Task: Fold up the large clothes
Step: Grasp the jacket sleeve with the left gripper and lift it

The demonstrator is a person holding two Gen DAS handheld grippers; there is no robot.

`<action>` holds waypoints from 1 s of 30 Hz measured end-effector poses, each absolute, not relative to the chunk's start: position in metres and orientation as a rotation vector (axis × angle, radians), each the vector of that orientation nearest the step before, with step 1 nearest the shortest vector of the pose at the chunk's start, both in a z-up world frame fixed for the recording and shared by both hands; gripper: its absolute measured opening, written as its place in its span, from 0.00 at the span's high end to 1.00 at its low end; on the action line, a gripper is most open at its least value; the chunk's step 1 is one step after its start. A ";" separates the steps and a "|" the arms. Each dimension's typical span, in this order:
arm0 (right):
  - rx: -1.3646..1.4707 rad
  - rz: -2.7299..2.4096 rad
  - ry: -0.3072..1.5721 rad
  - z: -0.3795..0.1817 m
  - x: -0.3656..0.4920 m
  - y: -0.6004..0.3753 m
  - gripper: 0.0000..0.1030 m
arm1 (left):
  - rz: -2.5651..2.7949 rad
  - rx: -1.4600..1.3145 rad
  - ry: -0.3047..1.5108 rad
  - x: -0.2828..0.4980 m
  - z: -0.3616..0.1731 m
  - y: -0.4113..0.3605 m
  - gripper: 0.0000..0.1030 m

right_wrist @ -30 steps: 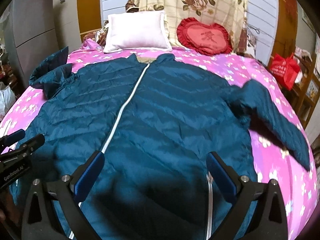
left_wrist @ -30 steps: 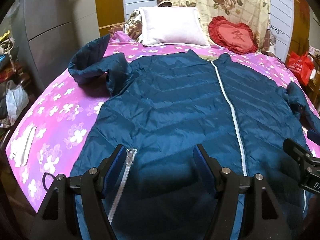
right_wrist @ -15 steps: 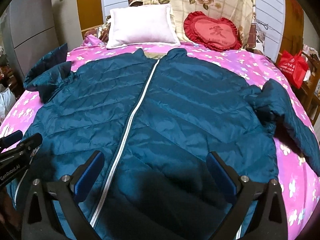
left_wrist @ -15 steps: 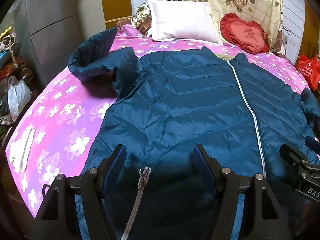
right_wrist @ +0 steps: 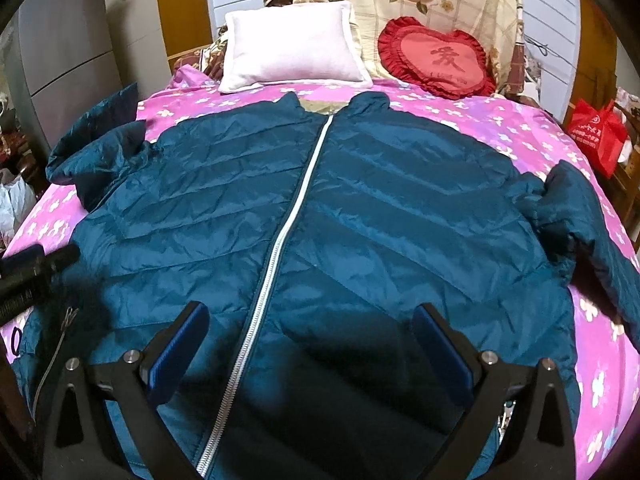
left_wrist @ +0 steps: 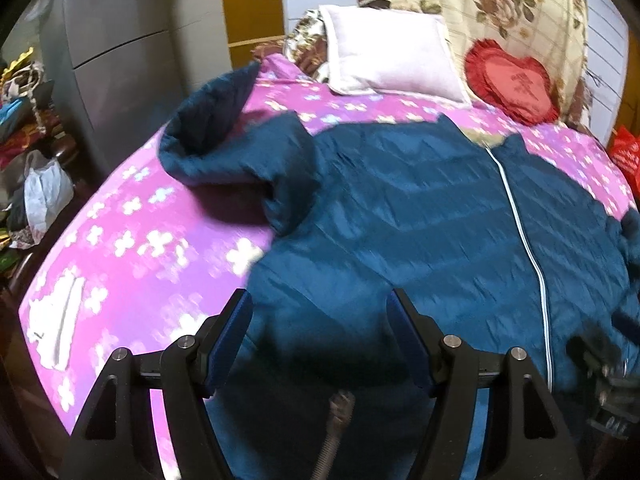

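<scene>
On the pink flowered bed (right_wrist: 500, 128) a teal quilted jacket (right_wrist: 360, 216) lies spread flat, zipped. At its left hem the left gripper (left_wrist: 319, 338) hovers, released; the right gripper (right_wrist: 310, 344) gapes empty over the middle.

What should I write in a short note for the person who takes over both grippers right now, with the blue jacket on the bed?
Left gripper: open, holds nothing, over the jacket's left hem area.
Right gripper: open, holds nothing, over the lower front beside the zipper.
Jacket: spread front up on the pink bedsheet, zipped, collar toward the white pillow.
Left sleeve: bunched, cuff end standing up. Right sleeve: lying out to the side.
Done: laid flat. Left: all the folds, sleeves first probably.
</scene>
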State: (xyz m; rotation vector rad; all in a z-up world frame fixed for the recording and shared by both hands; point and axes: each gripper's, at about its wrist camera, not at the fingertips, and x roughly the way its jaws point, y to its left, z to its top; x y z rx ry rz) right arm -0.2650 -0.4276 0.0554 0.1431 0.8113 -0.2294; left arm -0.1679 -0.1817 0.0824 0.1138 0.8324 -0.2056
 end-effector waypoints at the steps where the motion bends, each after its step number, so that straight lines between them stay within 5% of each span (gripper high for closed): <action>1: 0.140 -0.223 0.810 0.055 -0.265 -0.427 0.00 | -0.196 0.109 0.821 -0.161 0.089 -0.176 0.53; 13: 0.193 -0.190 0.835 0.047 -0.265 -0.432 0.00 | -0.036 0.130 0.776 -0.041 0.136 -0.136 0.53; 28: 0.150 -0.155 0.878 0.031 -0.249 -0.422 0.00 | 0.187 0.224 0.909 0.092 0.079 -0.122 0.54; 29: 0.150 -0.154 0.880 0.030 -0.248 -0.422 0.00 | 0.194 0.226 0.918 0.096 0.075 -0.122 0.64; 30: 0.149 -0.153 0.882 0.029 -0.247 -0.422 0.00 | 0.193 0.218 0.932 0.099 0.069 -0.119 0.85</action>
